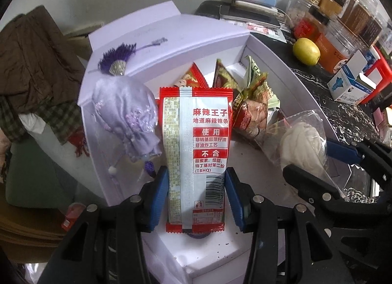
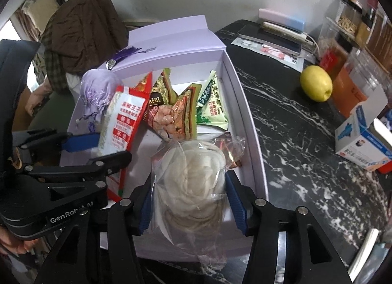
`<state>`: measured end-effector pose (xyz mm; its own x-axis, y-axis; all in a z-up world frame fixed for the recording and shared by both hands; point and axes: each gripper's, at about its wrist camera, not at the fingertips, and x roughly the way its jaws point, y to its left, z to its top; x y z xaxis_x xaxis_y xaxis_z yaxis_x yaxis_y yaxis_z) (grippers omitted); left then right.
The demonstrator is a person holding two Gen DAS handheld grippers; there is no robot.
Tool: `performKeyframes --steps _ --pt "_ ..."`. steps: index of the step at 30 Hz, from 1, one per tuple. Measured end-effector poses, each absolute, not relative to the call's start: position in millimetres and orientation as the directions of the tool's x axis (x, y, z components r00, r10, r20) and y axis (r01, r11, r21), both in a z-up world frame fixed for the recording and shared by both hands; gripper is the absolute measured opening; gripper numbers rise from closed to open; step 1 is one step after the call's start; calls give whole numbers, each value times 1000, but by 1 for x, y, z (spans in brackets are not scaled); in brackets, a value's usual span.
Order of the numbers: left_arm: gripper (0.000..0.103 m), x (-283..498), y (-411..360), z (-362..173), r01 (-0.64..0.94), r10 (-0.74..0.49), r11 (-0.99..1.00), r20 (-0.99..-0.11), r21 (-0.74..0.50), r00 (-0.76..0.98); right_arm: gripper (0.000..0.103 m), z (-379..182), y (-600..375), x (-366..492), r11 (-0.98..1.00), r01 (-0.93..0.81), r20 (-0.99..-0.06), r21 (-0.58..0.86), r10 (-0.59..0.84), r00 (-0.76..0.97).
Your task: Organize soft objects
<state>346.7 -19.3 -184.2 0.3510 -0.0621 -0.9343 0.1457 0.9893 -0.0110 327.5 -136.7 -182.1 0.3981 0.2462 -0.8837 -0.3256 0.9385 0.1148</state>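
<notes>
An open lavender box point(image 2: 247, 117) sits on a black marble counter point(image 2: 294, 142). My left gripper point(image 1: 197, 195) is shut on a red and white snack packet point(image 1: 198, 137), blue pads on its two long edges, holding it upright over the box's left part. My right gripper point(image 2: 189, 203) has its pads against the sides of a white twisted bun in a clear bag point(image 2: 193, 176), low in the box's near end. A lavender embroidered pouch point(image 1: 127, 122) lies at the box's left wall. Several snack packets point(image 2: 171, 112) and a green packet point(image 2: 210, 105) lie further back.
The box lid point(image 2: 171, 31) stands open at the back with a purple tassel point(image 1: 117, 56). A yellow fruit point(image 2: 316, 83), a blue-and-white carton point(image 2: 362, 142), jars point(image 2: 348, 26) and a stack of flat devices point(image 2: 274, 39) are on the counter to the right. A brown jacket point(image 2: 80, 31) hangs on the left.
</notes>
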Motion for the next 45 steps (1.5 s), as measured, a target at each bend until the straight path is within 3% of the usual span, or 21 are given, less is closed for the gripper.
performKeyframes --steps 7,11,21,39,45 --pt "47 347 -19 -168 131 -57 991 -936 -11 347 64 -168 -145 325 949 -303 -883 89 216 418" --pt "51 345 -22 -151 138 -30 990 -930 23 367 64 -155 -150 324 951 -296 -879 90 216 426" --pt "51 338 -24 -92 121 -5 991 -897 55 442 64 -104 -157 317 955 -291 -847 63 205 490" --pt "51 264 -20 53 93 -35 995 -768 32 640 64 33 -166 255 954 -298 -685 33 238 689" --pt "51 223 -23 93 93 -34 995 -711 45 702 69 69 -173 216 958 -285 -632 10 227 741"
